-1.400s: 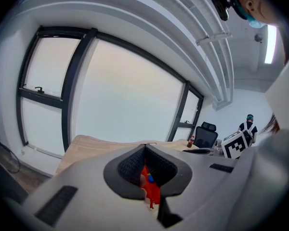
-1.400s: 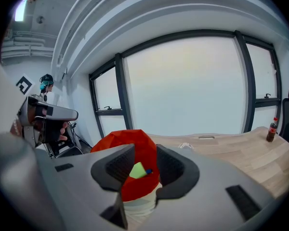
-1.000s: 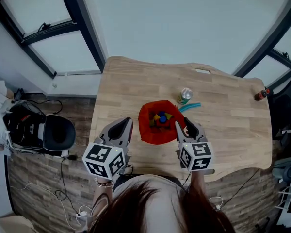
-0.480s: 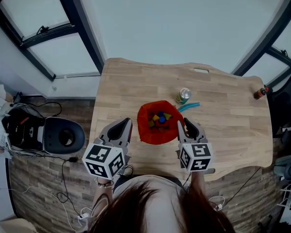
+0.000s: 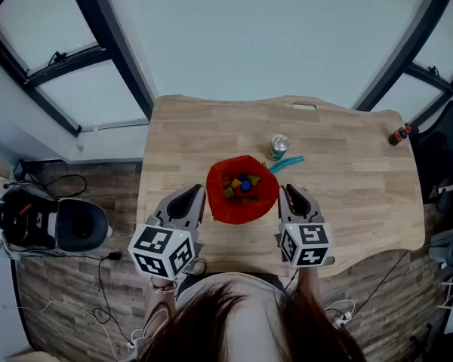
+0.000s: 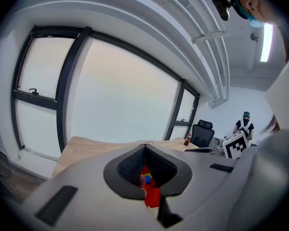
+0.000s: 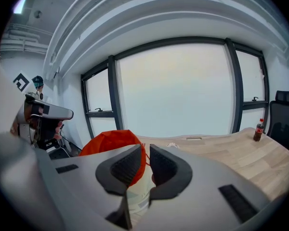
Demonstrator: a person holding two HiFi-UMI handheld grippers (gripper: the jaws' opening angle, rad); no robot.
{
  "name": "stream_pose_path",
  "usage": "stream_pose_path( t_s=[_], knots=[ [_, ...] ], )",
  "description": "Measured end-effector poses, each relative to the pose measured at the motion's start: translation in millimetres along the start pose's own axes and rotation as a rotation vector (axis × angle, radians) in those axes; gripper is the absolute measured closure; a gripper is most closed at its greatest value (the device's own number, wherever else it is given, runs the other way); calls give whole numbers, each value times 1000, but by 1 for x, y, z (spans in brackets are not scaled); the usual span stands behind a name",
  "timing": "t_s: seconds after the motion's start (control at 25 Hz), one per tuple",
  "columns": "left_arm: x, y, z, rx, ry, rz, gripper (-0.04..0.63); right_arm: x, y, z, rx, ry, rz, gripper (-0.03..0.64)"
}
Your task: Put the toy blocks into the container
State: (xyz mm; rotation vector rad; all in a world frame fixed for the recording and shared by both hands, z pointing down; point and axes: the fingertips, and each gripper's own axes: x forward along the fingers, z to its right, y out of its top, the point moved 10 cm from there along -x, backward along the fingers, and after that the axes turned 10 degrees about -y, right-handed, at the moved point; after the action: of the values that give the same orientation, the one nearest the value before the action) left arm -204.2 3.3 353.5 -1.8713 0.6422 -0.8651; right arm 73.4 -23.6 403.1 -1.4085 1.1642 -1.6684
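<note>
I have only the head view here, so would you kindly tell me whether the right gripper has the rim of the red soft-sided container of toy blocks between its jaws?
Observer: Yes. In the right gripper view, the rim of the red soft-sided container stands in the narrow gap of the right gripper. Its jaws have just been closing, and a sliver of gap still shows beside the rim.
Operator: Thank you. And how does the other one stand?
Observer: In the left gripper view, the tips of the left gripper are together. Through the hollow below them I can see the container with blue and yellow toy blocks inside.
</note>
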Motion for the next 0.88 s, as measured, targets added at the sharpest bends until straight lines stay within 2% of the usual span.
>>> stream_pose_path(
  t_s=[0.88],
  knots=[
    [17,0,21,39,-28,-20,584,-30,-11,37,23,-110,-6,571]
  ],
)
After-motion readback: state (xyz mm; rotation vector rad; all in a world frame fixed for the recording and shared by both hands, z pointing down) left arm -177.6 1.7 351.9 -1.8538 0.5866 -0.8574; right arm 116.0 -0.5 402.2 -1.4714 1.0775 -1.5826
